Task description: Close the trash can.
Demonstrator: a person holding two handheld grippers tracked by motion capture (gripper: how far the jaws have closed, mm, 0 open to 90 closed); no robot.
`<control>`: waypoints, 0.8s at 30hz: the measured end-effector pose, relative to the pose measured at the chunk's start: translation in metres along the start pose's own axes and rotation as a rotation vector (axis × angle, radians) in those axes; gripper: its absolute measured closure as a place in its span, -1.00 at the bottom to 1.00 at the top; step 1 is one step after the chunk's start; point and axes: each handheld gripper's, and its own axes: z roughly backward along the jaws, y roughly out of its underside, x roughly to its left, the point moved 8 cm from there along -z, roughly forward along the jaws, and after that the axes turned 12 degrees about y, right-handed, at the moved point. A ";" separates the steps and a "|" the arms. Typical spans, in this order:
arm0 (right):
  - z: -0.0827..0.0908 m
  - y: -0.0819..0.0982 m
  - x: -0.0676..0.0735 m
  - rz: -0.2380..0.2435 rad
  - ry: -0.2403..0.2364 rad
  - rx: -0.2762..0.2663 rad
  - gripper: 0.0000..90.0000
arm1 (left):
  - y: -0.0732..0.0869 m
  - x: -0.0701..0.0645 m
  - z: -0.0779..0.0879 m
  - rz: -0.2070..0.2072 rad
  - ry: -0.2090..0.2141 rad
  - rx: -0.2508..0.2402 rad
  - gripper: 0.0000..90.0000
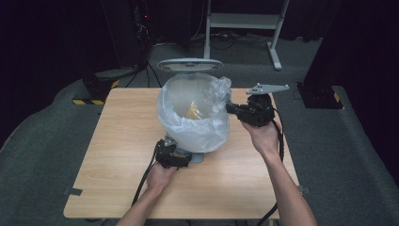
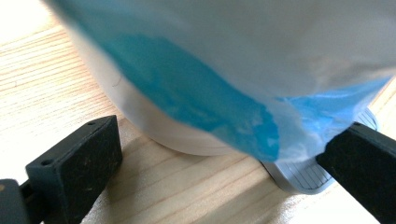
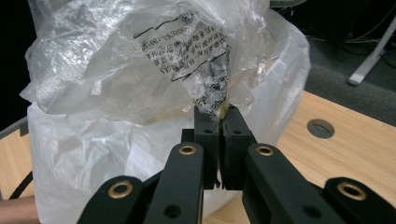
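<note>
Two grippers at pedal bin point(image 1: 181, 89), table point(image 1: 117, 155) centre. Right gripper point(image 3: 218, 122) jaws clamped on bag liner point(image 3: 154, 70) edge, right rim. Left gripper point(image 1: 175, 160) jaws apart astride bin base, near side. Step: lifting liner. Next: pull upward, keep bin steady.

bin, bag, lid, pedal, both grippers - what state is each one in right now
bin: upright on the table, lined.
lid: raised, open.
plastic bag: draped over the bin's rim, one edge lifted at the right.
pedal: lies between the open jaws, contact unclear.
left gripper: open, low at the bin's base.
right gripper: shut on the plastic bag's edge.
</note>
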 end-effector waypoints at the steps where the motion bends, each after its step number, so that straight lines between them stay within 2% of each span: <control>1: -0.001 -0.001 0.002 0.001 -0.003 0.003 0.94 | 0.000 0.000 0.000 0.000 0.000 0.000 -0.99; 12: -0.021 -0.009 0.012 0.005 -0.035 0.029 0.94 | -0.001 0.001 0.000 -0.001 -0.006 -0.007 -0.99; 16: -0.025 -0.011 0.014 0.006 -0.038 0.036 0.93 | 0.000 0.000 0.000 0.005 0.003 -0.001 -0.99; 17: -0.026 -0.012 0.015 0.009 -0.040 0.037 0.93 | 0.000 0.001 0.000 -0.007 -0.005 0.001 -0.99; 19: -0.028 -0.013 0.016 0.012 -0.042 0.048 0.93 | 0.000 -0.001 0.000 0.009 0.008 -0.002 -0.99; 20: -0.029 -0.013 0.017 0.012 -0.042 0.052 0.92 | 0.000 0.000 0.000 -0.002 0.000 0.004 -0.99; 24: -0.033 -0.015 0.019 0.012 -0.048 0.060 0.90 | 0.000 0.000 0.000 0.001 0.001 0.000 -0.99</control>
